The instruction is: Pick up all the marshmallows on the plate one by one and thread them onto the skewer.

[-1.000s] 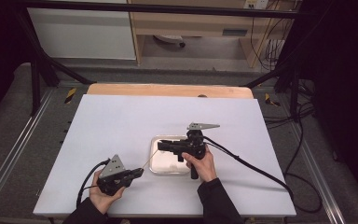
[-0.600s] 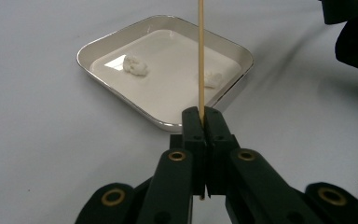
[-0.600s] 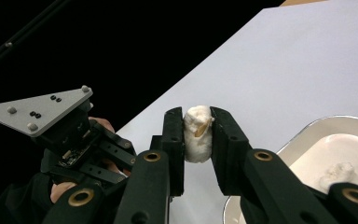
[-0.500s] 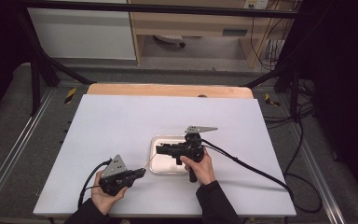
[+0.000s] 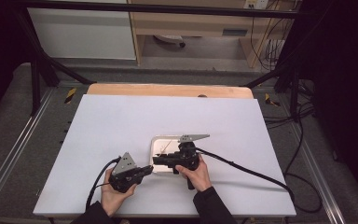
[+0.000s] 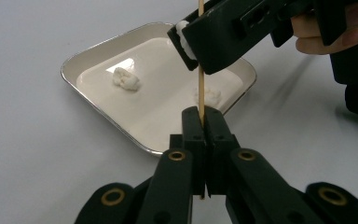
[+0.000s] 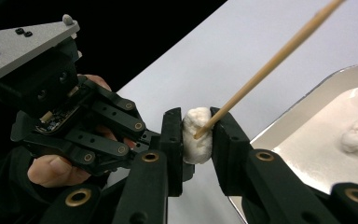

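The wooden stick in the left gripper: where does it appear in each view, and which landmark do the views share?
High view: wooden stick, a faint thin line over the metal tray.
Left gripper view: upright at centre, rising from the shut left gripper to the top edge.
Right gripper view: slanting from the top right down into the white lump that the right gripper pinches.
Shared landmark: the metal tray.

Thin pale wooden skewer (image 6: 201, 56), bare, stands upright in the left gripper view, lower end pinched at frame centre, top running out the upper edge. Its tip meets a small white marshmallow (image 7: 197, 135), soft & lumpy, squeezed mid-frame in the right gripper view; skewer slants from there to upper right. Whether it's pierced yet: can't tell.
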Available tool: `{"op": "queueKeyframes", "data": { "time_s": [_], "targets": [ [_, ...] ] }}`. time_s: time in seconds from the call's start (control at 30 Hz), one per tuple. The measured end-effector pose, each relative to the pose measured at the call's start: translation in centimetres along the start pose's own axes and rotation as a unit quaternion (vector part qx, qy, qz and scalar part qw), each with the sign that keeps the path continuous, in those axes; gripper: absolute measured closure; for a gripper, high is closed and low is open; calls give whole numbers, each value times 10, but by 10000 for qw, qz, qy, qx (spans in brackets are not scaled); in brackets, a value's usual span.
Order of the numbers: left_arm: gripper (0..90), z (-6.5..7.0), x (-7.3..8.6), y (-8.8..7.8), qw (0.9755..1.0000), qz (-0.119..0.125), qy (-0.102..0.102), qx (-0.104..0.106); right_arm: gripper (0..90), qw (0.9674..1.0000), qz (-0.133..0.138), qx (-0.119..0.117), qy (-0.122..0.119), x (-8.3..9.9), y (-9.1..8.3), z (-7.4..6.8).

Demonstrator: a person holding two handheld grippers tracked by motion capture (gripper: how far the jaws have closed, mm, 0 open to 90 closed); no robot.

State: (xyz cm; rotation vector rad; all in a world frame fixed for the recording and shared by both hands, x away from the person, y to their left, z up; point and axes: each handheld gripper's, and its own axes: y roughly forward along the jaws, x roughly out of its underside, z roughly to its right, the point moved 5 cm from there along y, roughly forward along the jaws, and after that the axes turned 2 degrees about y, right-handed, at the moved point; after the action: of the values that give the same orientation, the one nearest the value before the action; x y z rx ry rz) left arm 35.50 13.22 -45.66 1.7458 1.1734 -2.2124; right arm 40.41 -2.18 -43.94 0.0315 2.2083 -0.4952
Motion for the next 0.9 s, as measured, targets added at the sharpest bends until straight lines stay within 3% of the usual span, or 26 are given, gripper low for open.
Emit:
{"op": "queueKeyframes", "data": {
  "time_s": [0.1, 0.23, 0.27, 0.3, 0.33, 0.37, 0.47, 0.6, 0.67, 0.77, 0.8, 0.83, 0.9],
  "targets": [
    [889, -1, 0, -3, 10000, 45, -27, -11, 654, 9999, 89, 68, -58, -3, -3, -2],
    [889, -4, 1, -3, 9999, 81, -113, 61, 467, 9987, 169, 357, -314, -10, -12, -3],
    [889, -4, 1, -3, 9999, 81, -113, 61, 467, 9987, 169, 357, -314, -10, -12, -3],
    [889, -6, 1, -5, 9999, 80, -138, 54, 375, 9968, 213, 589, -492, -12, -18, -3],
    [889, -6, 1, -5, 9999, 80, -138, 54, 375, 9968, 213, 589, -492, -12, -18, -3],
    [889, -7, 2, -7, 9999, 68, -144, 53, 289, 9945, 194, 813, -635, -13, -22, 0],
    [889, -10, 5, -10, 9998, 10, -177, 58, 186, 9905, 92, 1113, -804, -13, -28, 5],
    [888, -15, 8, -15, 9998, -72, -189, -38, 121, 9859, 43, 1432, -860, -10, -35, 15],
    [888, -16, 9, -16, 9997, -87, -205, -45, 92, 9833, -107, 1593, -874, -7, -37, 20],
    [888, -18, 10, -18, 9997, -115, -211, -41, 90, 9787, -309, 1791, -958, -2, -38, 26],
    [888, -18, 10, -18, 9997, -115, -211, -41, 90, 9787, -309, 1791, -958, -2, -38, 26],
    [888, -18, 11, -19, 9997, -122, -222, -26, 103, 9755, -424, 1891, -1043, 0, -37, 29],
    [888, -19, 12, -20, 9996, -138, -227, -16, 124, 9725, -489, 2004, -1082, 2, -36, 32]
  ]
}}
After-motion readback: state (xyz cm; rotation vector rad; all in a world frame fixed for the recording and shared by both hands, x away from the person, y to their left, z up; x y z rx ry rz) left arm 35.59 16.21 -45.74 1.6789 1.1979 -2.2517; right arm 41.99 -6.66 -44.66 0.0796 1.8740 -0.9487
